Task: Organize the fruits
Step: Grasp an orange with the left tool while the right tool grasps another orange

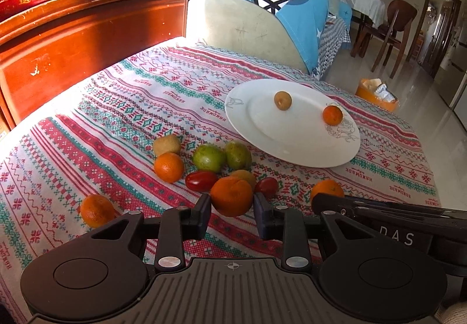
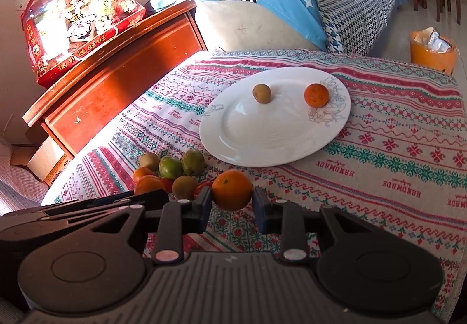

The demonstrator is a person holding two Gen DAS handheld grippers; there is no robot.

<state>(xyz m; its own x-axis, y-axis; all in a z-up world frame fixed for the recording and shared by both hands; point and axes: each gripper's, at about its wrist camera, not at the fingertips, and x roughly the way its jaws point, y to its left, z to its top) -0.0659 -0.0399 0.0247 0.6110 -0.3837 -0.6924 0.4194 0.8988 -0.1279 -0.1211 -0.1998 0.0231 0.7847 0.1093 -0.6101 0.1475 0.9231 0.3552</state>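
Each gripper clenches its own orange: left gripper (image 1: pixel 232 205) on an orange (image 1: pixel 231 196), right gripper (image 2: pixel 232 202) on another orange (image 2: pixel 232 189). "HANDMADE" repeats across the tablecloth (image 2: pixel 394 178), lower right.

1. Strong sunlight enters from the far left; the red package (image 2: pixel 78 17) and the wooden cabinet (image 1: pixel 87 40) glow overexposed.
2. The fruits throw short shadows to the right on the tablecloth (image 1: pixel 102 125).
3. The white plate (image 2: pixel 248 143) is bright.
4. Fisheye bends the edges; far corners are slightly soft.
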